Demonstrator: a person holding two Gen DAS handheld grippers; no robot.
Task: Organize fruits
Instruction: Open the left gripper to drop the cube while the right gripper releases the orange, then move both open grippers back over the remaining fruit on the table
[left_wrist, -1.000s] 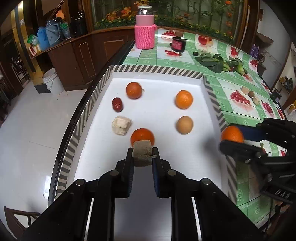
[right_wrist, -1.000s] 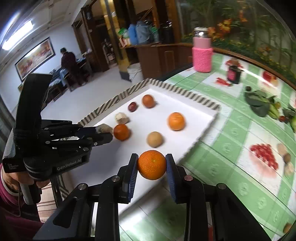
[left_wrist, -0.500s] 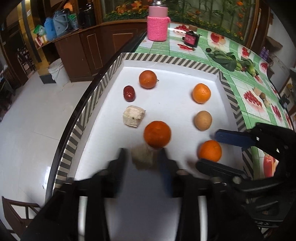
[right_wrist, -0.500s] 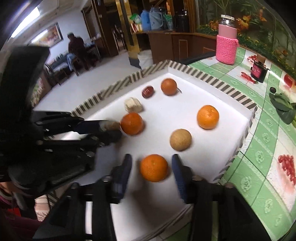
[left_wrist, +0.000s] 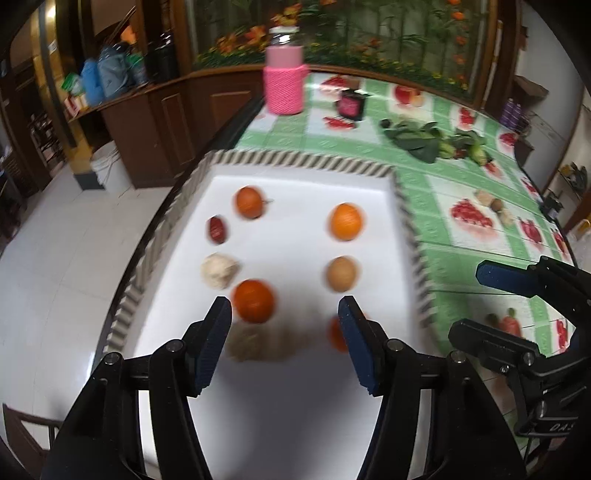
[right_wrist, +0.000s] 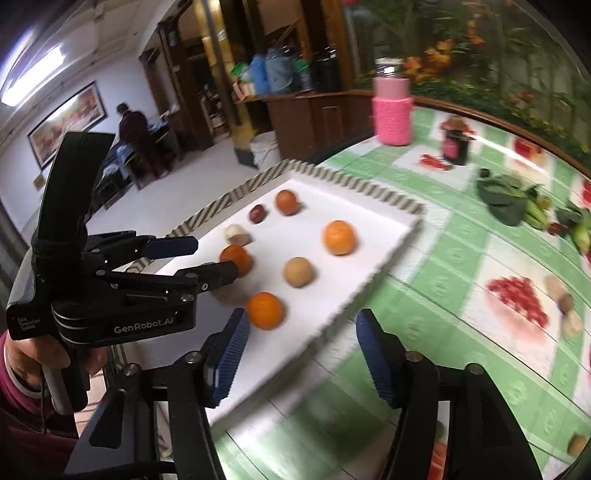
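A white tray (left_wrist: 295, 406) with a striped rim holds fruits in two columns. Left column: orange-brown fruit (left_wrist: 249, 202), red date (left_wrist: 218, 229), pale lump (left_wrist: 218, 270), orange (left_wrist: 254, 301), blurred brown lump (left_wrist: 255, 343). Right column: orange (left_wrist: 345, 221), tan round fruit (left_wrist: 341, 273), orange (left_wrist: 336, 334) partly behind a finger. My left gripper (left_wrist: 284, 347) is open and empty above the brown lump. My right gripper (right_wrist: 299, 358) is open and empty at the tray's near edge, just behind the released orange (right_wrist: 265, 310).
A green fruit-print tablecloth (right_wrist: 461, 295) covers the table right of the tray. On it stand a pink knitted jar (left_wrist: 284, 86), a small dark jar (left_wrist: 351, 105), leafy greens (left_wrist: 417, 138) and small loose fruits (right_wrist: 561, 302). A person stands far off (right_wrist: 131, 129).
Both grippers opened and drew back. The left let go of the brown lump on the tray; the right set its orange at the tray's near right and let go.
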